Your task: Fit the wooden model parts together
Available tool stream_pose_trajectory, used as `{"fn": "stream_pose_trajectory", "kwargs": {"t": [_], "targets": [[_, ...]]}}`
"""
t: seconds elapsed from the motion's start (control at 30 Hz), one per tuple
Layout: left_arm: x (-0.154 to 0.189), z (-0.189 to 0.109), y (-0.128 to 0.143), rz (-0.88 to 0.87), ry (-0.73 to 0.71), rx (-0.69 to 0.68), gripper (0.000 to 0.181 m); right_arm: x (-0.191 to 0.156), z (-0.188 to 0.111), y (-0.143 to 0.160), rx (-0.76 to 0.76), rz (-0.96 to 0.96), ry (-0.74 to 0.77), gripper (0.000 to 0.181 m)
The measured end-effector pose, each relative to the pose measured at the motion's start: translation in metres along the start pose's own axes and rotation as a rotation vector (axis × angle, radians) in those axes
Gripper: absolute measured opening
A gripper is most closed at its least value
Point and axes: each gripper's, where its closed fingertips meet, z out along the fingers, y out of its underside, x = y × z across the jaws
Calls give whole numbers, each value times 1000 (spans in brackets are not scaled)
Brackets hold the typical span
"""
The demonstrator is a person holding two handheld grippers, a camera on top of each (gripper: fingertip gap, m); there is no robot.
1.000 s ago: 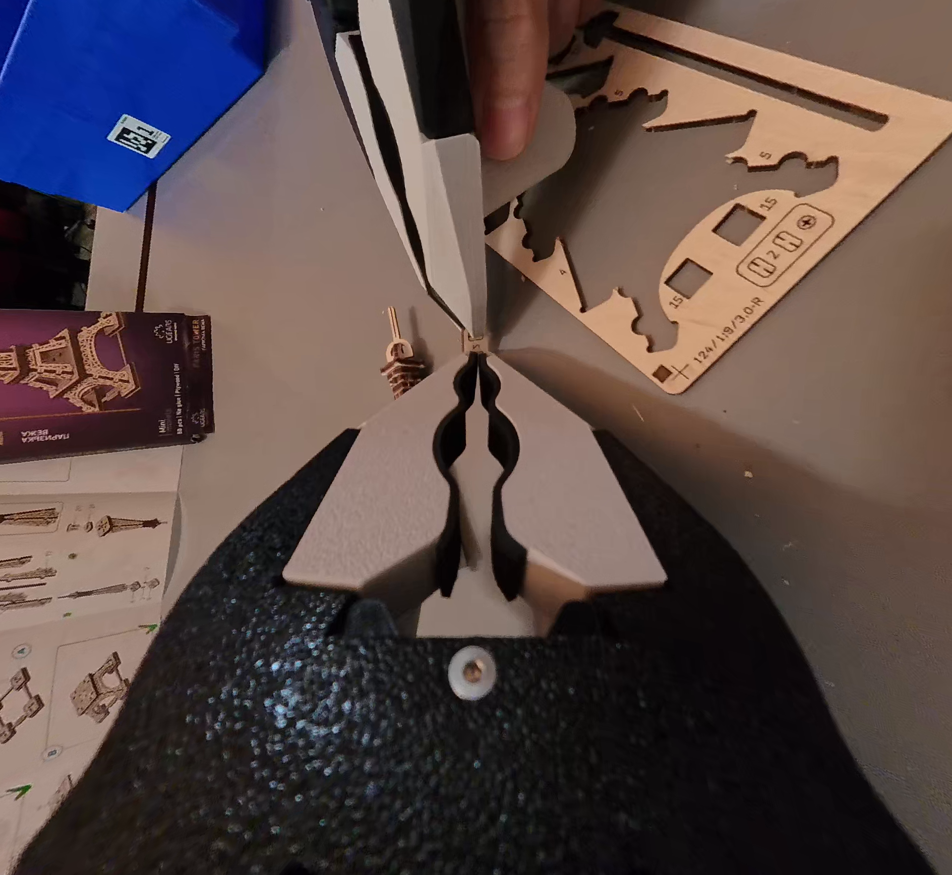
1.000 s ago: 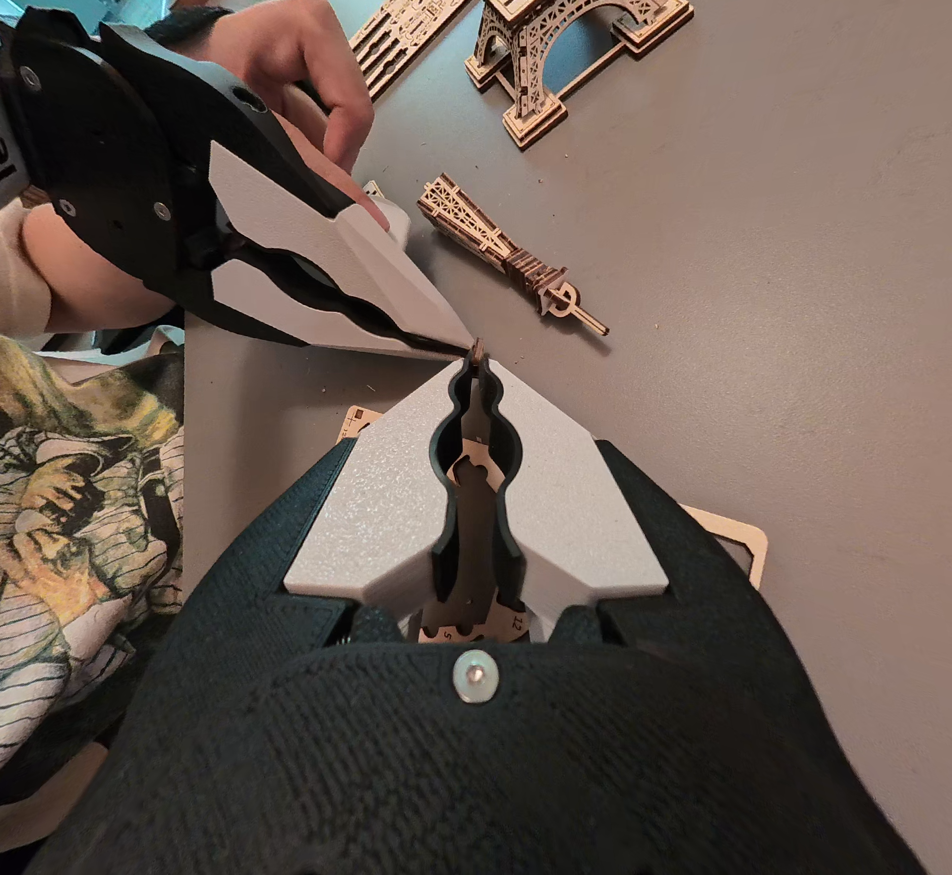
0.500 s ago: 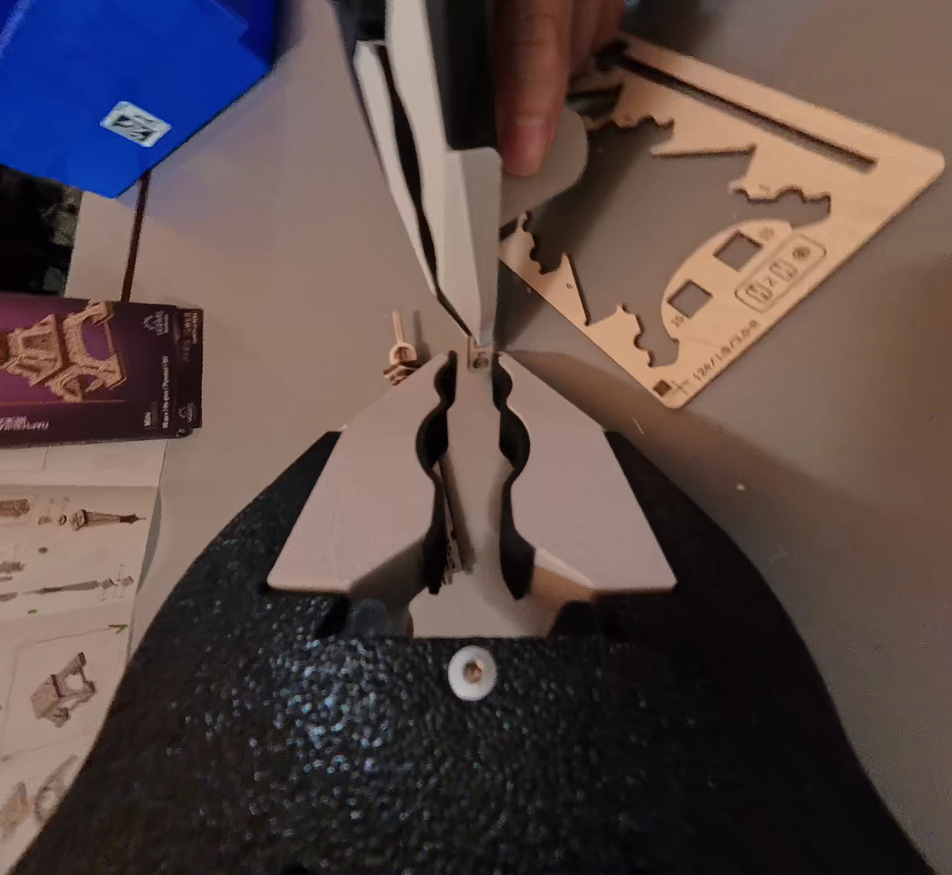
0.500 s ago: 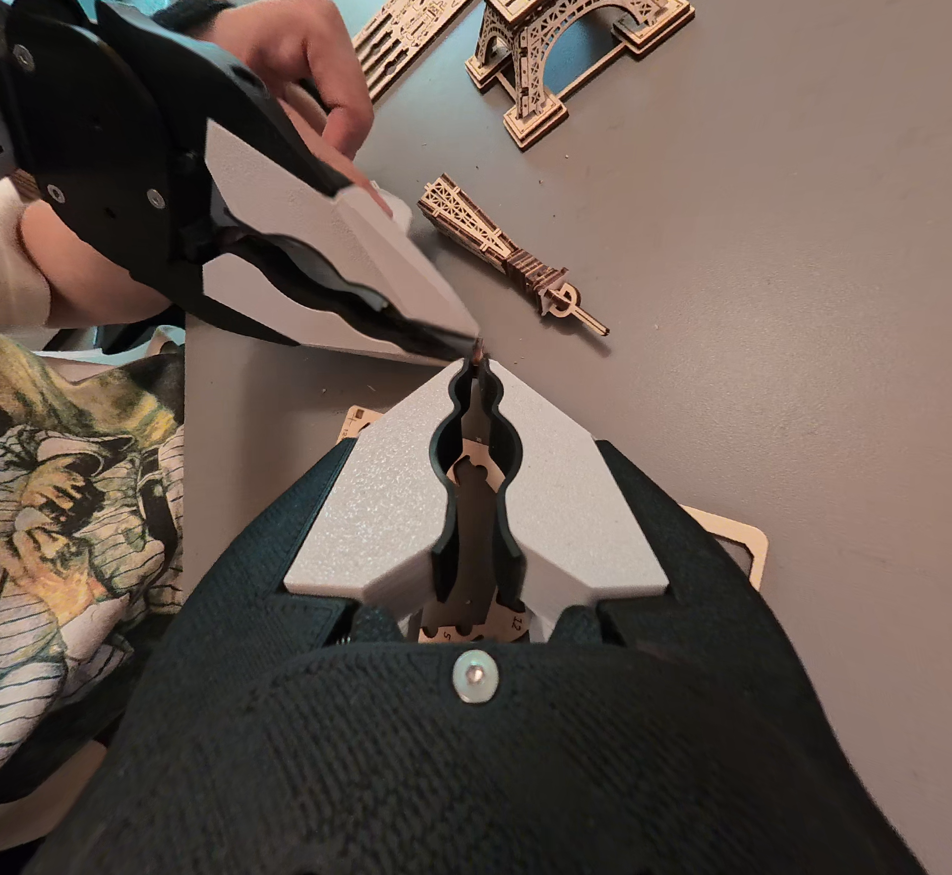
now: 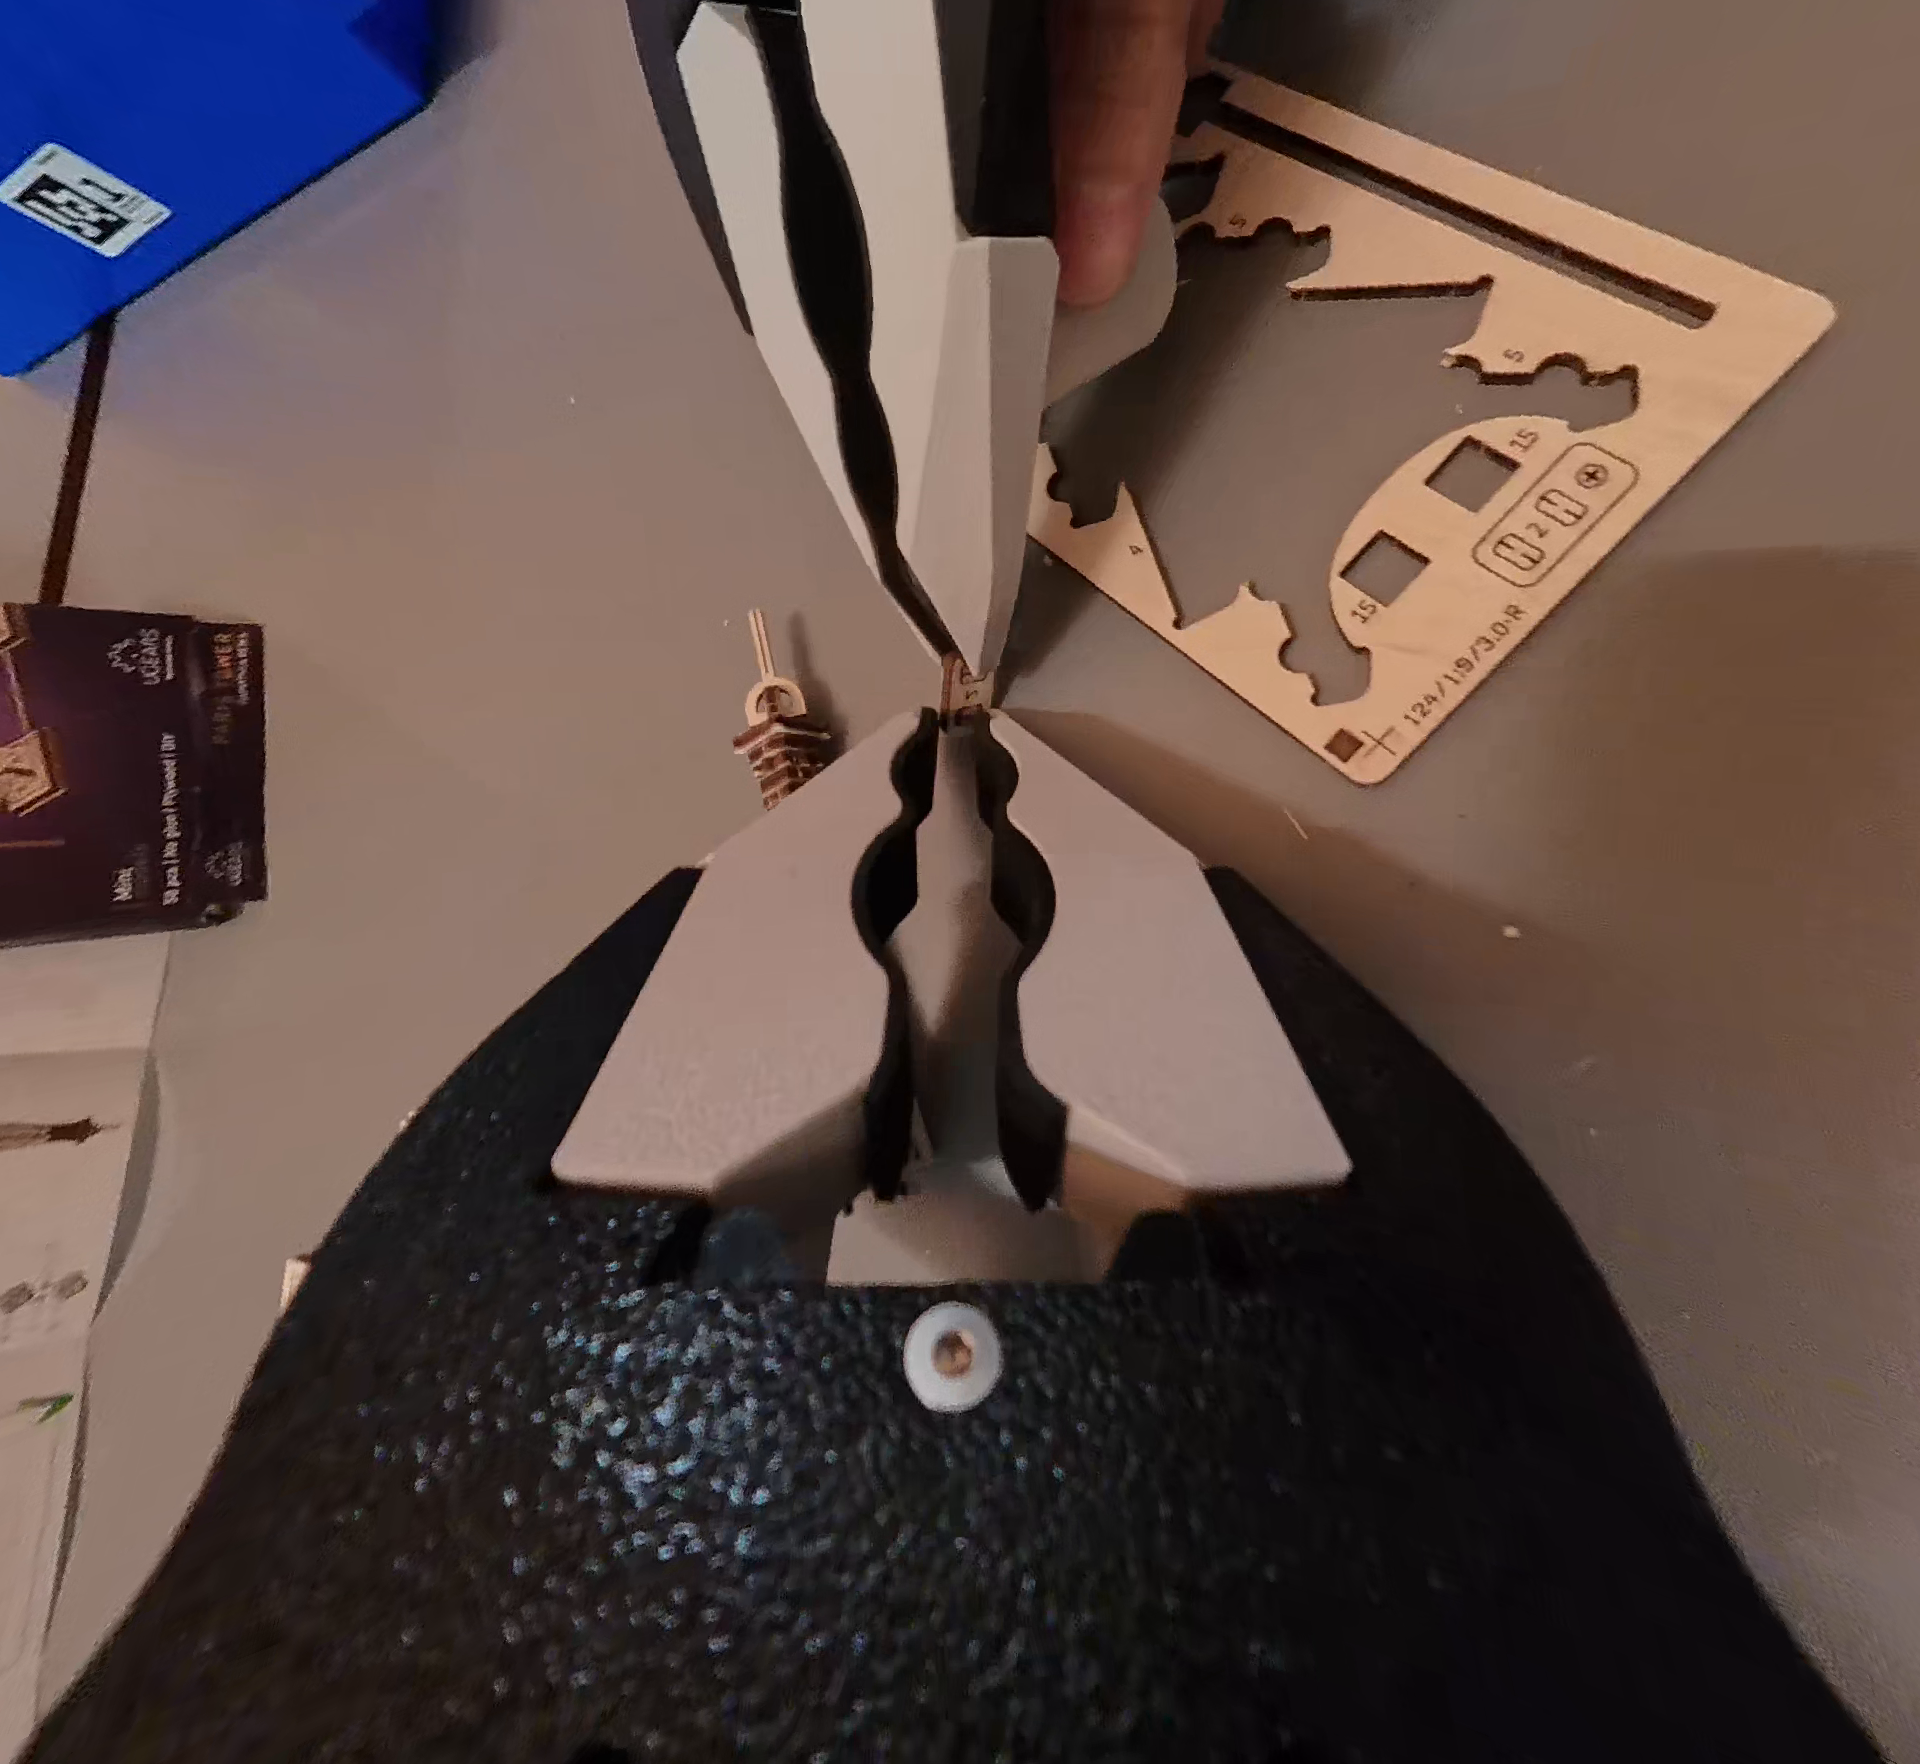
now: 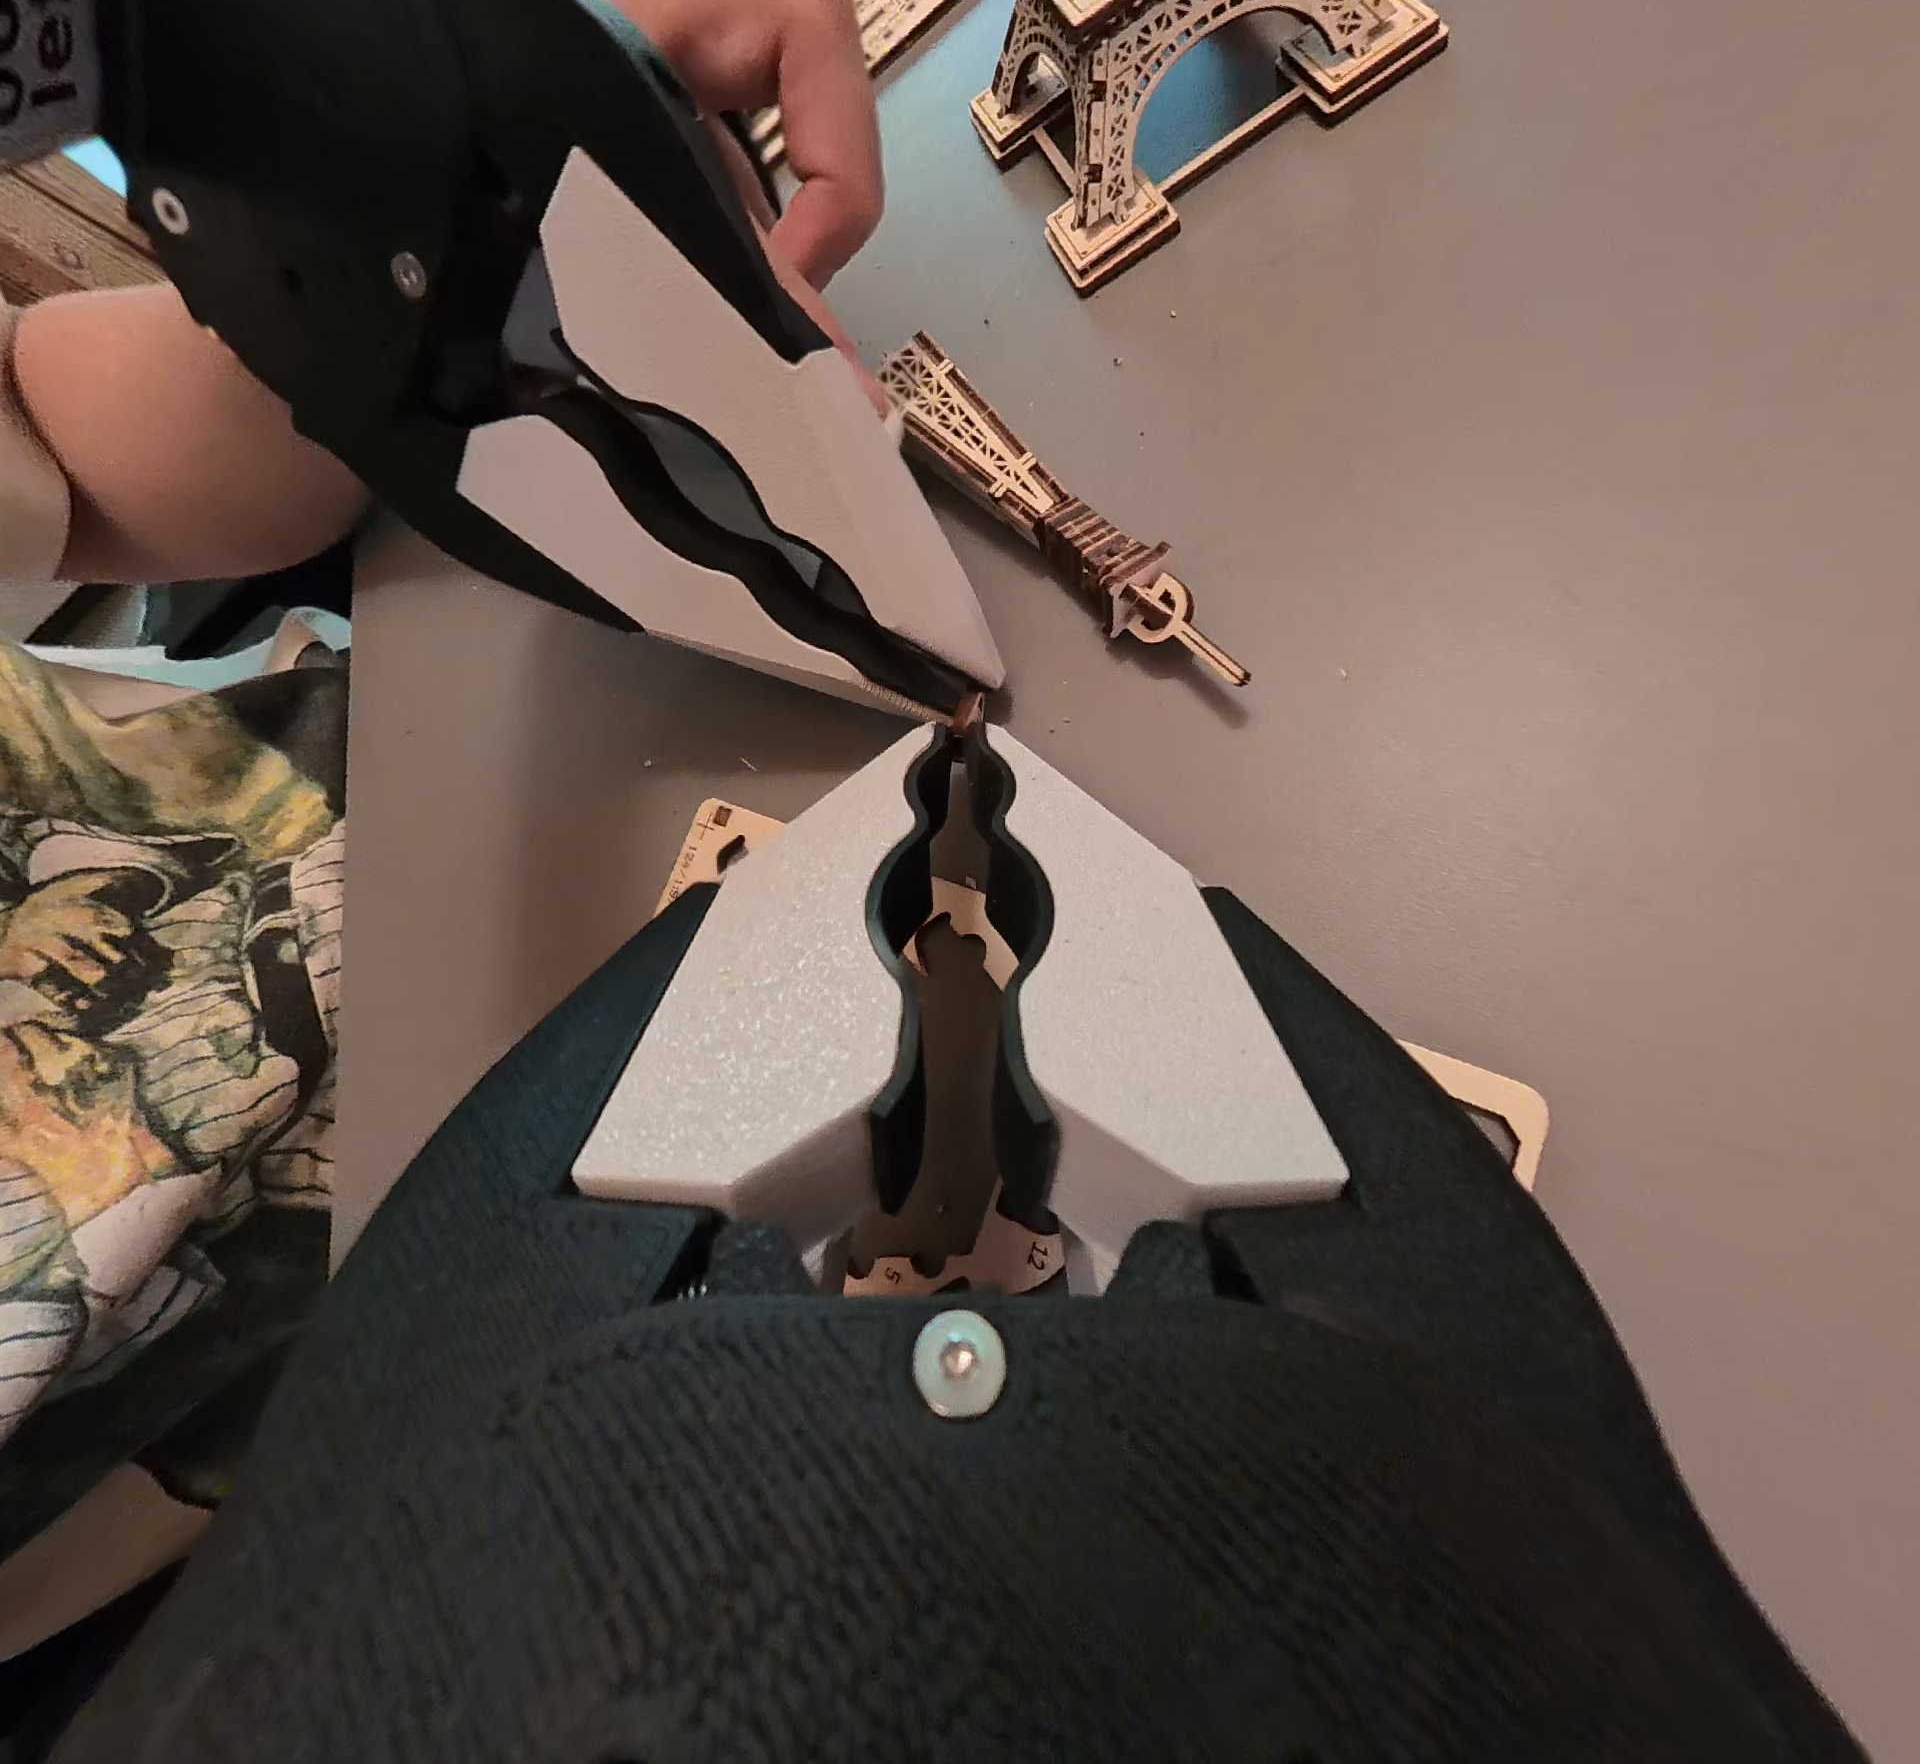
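Your left gripper (image 5: 961, 727) and right gripper (image 6: 961, 727) are both clamped on one small wooden piece (image 5: 966, 681). Tips meet above the surface (image 6: 1558, 675).

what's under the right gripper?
The punched-out plywood sheet: corners stick out either side of the right gripper, and cut-outs show between its fingers. The sheet's middle is hidden by the gripper body.
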Motion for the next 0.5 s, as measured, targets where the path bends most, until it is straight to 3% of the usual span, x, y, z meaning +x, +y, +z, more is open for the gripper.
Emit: {"fn": "stream_pose_trajectory", "kwargs": {"t": [0.2, 0.5], "targets": [[-1, 0, 0, 26, 38, 9, 4, 0, 0, 0, 0, 6, -4, 1], [0, -4, -2, -68, 91, 48, 4, -1, 0, 0, 2, 9, -16, 1]]}}
